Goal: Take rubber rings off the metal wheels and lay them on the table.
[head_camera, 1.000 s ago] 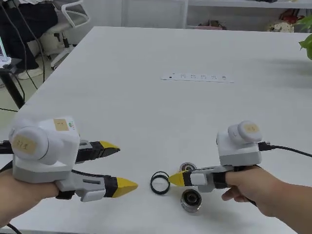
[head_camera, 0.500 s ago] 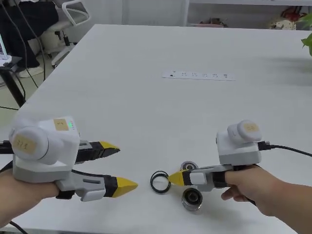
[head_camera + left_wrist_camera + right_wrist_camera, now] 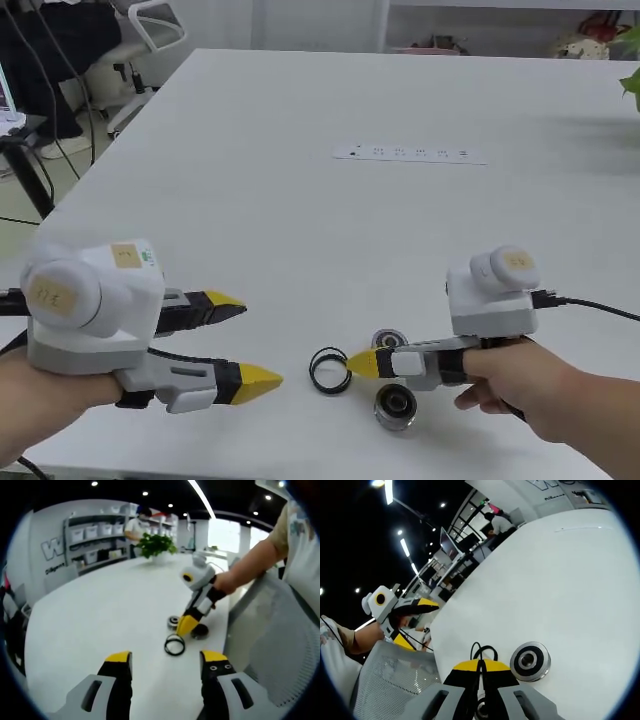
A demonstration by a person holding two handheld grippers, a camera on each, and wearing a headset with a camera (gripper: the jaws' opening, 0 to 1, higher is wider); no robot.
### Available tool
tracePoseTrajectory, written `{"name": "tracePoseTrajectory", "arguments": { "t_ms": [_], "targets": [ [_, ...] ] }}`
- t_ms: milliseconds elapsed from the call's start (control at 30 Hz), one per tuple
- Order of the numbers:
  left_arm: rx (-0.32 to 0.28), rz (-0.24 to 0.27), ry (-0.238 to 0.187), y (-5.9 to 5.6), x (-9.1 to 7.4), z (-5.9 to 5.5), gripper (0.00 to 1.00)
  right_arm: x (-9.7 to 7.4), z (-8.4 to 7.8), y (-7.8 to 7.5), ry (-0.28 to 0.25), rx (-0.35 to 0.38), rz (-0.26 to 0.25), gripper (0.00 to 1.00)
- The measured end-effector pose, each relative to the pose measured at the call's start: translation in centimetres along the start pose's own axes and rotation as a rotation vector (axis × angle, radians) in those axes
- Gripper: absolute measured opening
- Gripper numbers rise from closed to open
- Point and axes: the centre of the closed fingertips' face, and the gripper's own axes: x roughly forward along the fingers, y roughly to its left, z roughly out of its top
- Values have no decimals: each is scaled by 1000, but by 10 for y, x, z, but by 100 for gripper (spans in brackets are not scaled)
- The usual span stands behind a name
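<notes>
The right gripper (image 3: pixel 362 363) has its jaws pinched narrow on the near edge of the rubber ring (image 3: pixel 328 372), and the ring rests on the table (image 3: pixel 300 200) just ahead of its yellow tips; one metal wheel (image 3: pixel 530 661) sits just beside those tips, on the right in the right gripper view; a second wheel (image 3: pixel 395 405) lies close alongside the jaws; the left gripper (image 3: pixel 240 340) hovers wide open, with the ring ahead of its tips, untouched.
</notes>
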Motion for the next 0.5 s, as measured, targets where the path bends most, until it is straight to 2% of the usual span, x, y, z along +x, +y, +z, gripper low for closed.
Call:
{"name": "tracePoseTrajectory", "arguments": {
  "t_ms": [500],
  "targets": [
    [-7, -5, 8, 0, 2, -3, 55, 1, 0, -4, -4, 0, -13, 0]
  ]
}}
